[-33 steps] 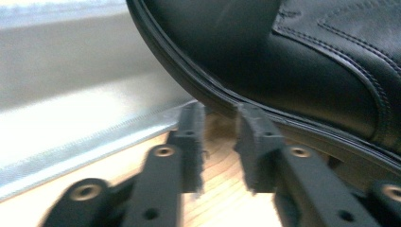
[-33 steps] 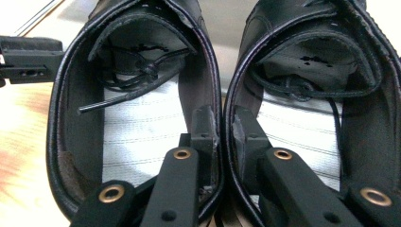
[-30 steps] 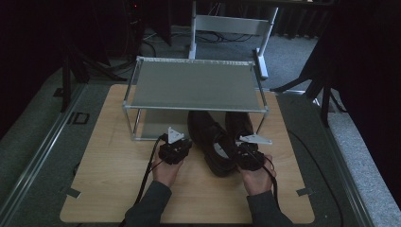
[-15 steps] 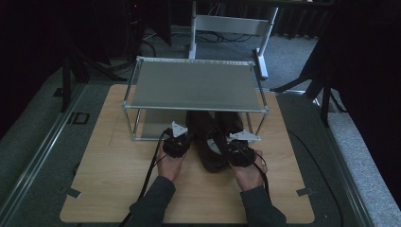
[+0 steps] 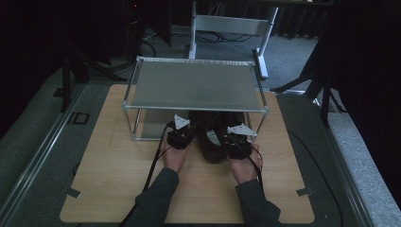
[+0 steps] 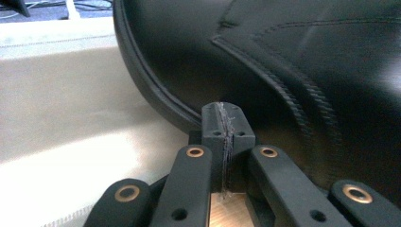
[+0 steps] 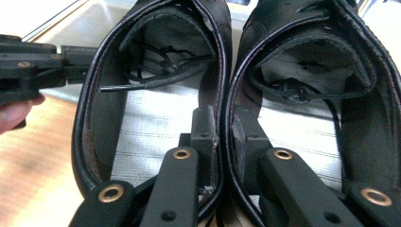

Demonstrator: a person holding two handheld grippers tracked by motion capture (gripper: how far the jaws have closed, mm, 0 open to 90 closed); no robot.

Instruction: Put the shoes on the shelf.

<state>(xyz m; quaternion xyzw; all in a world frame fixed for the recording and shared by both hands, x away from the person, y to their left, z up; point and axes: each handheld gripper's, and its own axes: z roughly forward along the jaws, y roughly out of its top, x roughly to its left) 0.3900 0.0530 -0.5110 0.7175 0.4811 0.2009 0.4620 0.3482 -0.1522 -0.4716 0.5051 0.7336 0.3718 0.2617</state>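
A pair of black leather shoes (image 5: 213, 144) stands on the wooden board, toes under the metal shelf rack (image 5: 194, 85). My right gripper (image 7: 221, 124) is shut on the two touching inner walls, with one jaw inside the left shoe (image 7: 156, 127) and the other inside the right shoe (image 7: 302, 137). In the high view the right gripper (image 5: 229, 136) sits at the shoes' heel end. My left gripper (image 6: 222, 113) is shut with nothing between its jaws, its tip against the outer side of a shoe (image 6: 307, 71). The left gripper (image 5: 185, 130) is beside the left shoe.
The wooden board (image 5: 118, 175) lies on a grey carpeted floor with rails at both sides. The rack's legs (image 5: 127, 120) and low top limit the height above the shoes. A metal stand (image 5: 227, 23) stands behind the rack.
Both hands have moved forward toward the rack, and the pair of shoes has slid farther under its top with them.
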